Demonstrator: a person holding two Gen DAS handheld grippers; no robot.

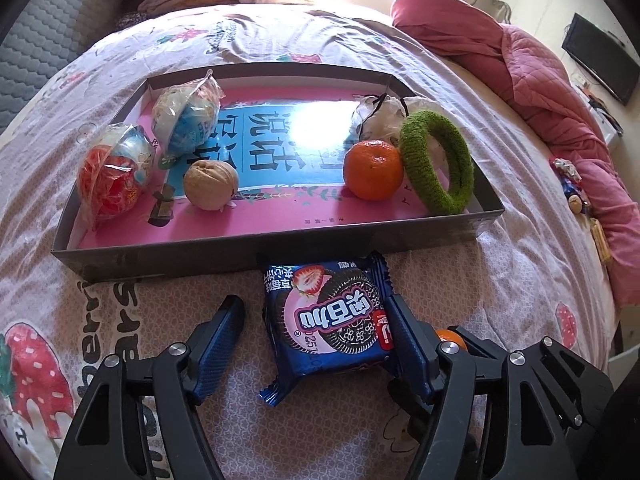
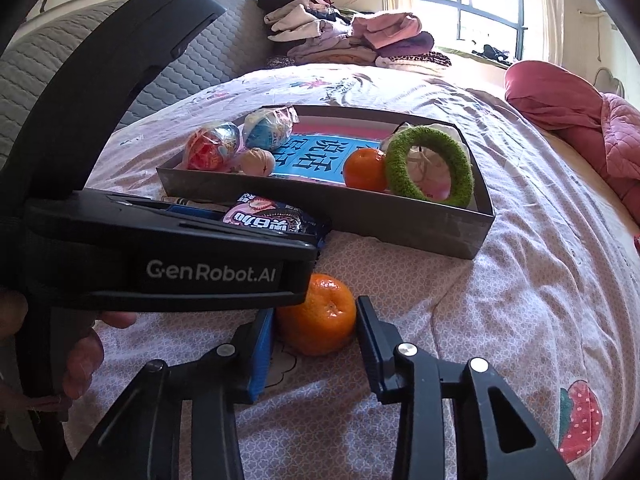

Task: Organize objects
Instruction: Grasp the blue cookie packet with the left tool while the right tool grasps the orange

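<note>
Both jaws parted: left gripper [image 1: 316,324] around cookie packet [image 1: 330,322], right gripper [image 2: 316,322] flanking loose tangerine [image 2: 318,314], ungripped.

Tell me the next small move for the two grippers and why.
Probably close both the rest of the way. The left gripper straddles the cookie packet with a gap at one of its fingers; the right gripper brackets the loose mandarin, its fingers barely clear. Both items lie on the bedspread outside the tray.
</note>
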